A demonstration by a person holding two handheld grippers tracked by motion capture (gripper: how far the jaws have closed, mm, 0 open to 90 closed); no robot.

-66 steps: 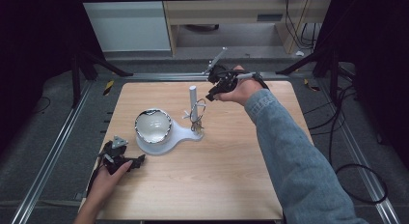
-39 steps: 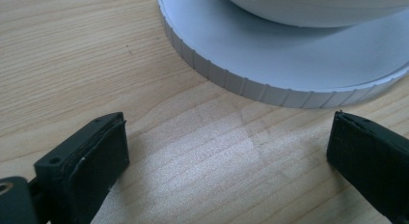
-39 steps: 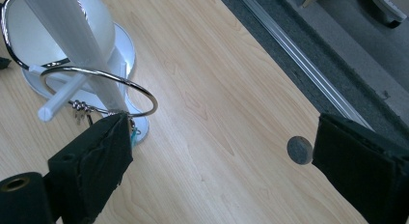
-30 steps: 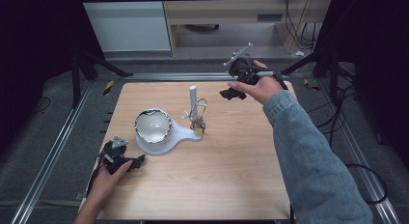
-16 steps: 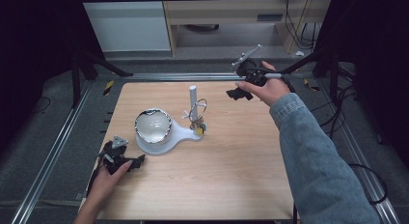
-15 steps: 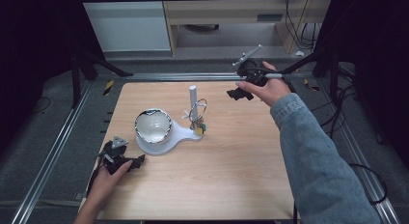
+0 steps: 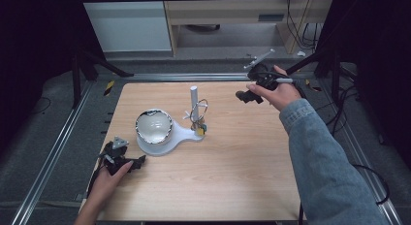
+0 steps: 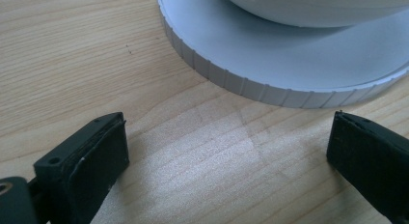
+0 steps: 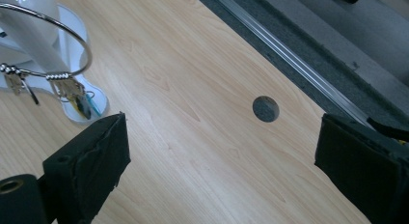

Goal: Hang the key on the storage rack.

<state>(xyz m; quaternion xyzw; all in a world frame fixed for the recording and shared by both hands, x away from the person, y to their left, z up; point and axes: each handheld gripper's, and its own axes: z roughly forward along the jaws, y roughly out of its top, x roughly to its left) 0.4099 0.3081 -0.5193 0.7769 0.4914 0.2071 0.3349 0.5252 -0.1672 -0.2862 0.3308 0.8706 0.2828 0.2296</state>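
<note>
The keys [image 7: 198, 124] hang on a ring [image 9: 46, 45] from the white stand [image 7: 193, 96] mid-bench, so the right gripper [image 7: 247, 95], jaws wide and high at the far right, should likely descend squarely; the left gripper [image 7: 121, 159], jaws wide, rests near the bowl [image 7: 153, 127].

Pale wood-grain table [image 7: 232, 176], matt and smooth. White plastic stand base [image 8: 289, 55], satin, rim finely ribbed. Glossy bowl [image 7: 153, 128] on that base. Polished metal key ring [image 9: 72, 45] beside its post. Matt black rubbery gripper pads [image 9: 94, 156].
</note>
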